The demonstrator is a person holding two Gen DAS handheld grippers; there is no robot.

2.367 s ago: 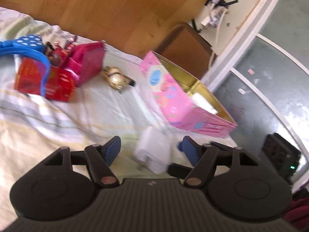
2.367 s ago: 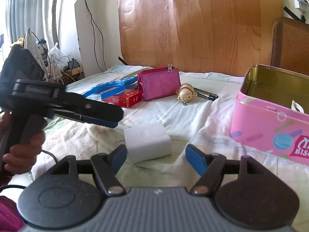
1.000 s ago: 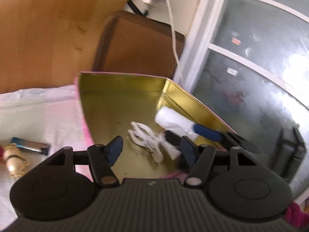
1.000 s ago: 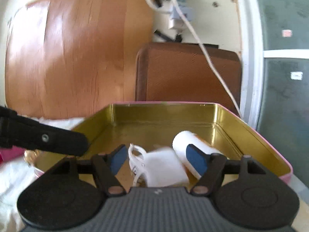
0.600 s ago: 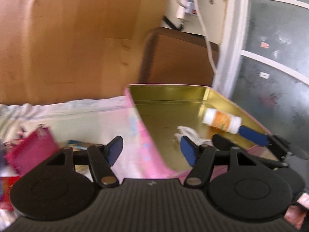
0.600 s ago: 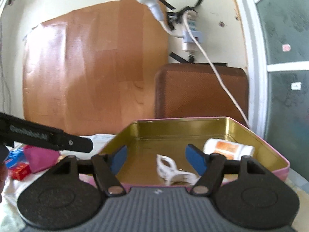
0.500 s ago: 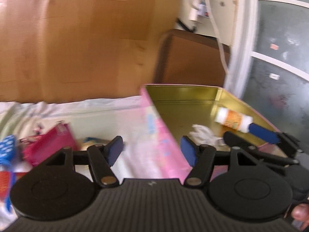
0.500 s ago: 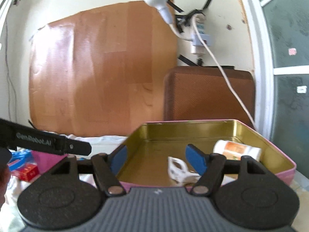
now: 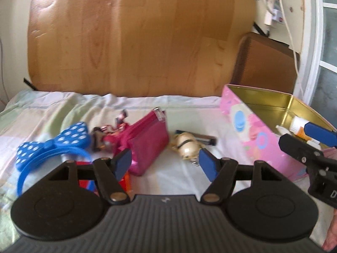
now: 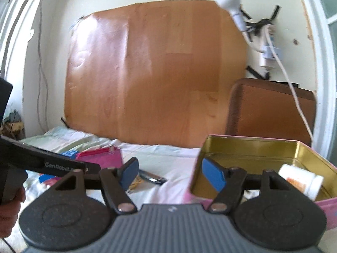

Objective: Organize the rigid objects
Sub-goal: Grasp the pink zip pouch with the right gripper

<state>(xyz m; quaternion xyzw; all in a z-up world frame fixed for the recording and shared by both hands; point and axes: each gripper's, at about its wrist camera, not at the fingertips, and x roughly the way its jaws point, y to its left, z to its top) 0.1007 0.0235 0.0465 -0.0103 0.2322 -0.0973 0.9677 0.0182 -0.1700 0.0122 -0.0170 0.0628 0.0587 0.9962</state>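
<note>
Pink rectangular metal tin sits open on the bedsheet, a white bottle inside. Left gripper, jaws just widened, and right gripper gape empty; blurred, perhaps magenta zip pouch nearby.

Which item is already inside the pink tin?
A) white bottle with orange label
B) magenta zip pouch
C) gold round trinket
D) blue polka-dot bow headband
A: the white bottle with orange label lies on its side inside the pink tin, while the pouch, the headband and the trinket sit out on the bedsheet.
</note>
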